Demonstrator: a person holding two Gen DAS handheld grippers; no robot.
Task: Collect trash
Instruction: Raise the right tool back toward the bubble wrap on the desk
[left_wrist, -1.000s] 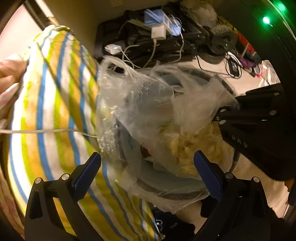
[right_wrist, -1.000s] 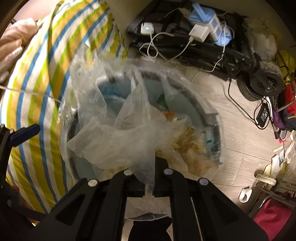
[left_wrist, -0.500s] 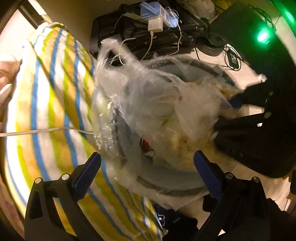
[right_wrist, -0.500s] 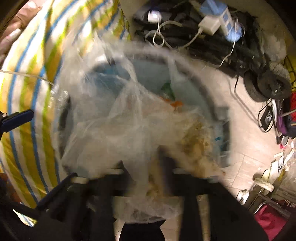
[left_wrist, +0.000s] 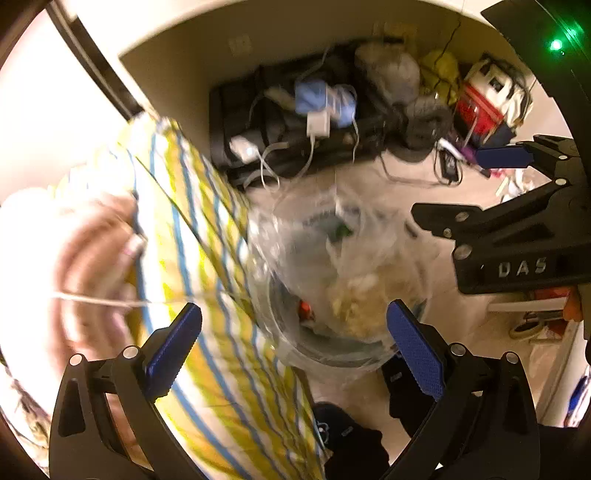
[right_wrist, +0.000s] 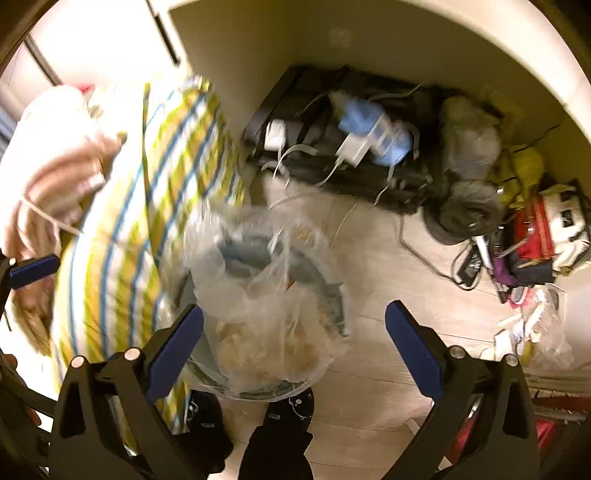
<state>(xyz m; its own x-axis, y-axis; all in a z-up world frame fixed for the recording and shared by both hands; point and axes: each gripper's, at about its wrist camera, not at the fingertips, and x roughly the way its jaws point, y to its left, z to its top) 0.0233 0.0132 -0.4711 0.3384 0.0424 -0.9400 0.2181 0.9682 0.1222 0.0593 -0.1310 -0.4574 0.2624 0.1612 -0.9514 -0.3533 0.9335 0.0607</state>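
Jaws of both the left gripper (left_wrist: 293, 347) and the right gripper (right_wrist: 293, 345) are seen wide apart, with nothing held. From left to right, a striped pillow (right_wrist: 147, 206), then the clear trash bag (right_wrist: 273, 328) lying in the bin (right_wrist: 338, 295) are found; collecting seems partly done, the bag not yet lifted out. Loose scraps (right_wrist: 532, 325) on the floor are shown only by the right view.

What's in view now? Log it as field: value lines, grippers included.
left gripper: open, empty
right gripper: open, empty
bag: clear plastic, holds yellowish scraps, sits in the bin
bin: round, grey rim, on the floor
striped cloth: yellow, blue and white, left of the bin
chargers: white, cables on black case by the wall
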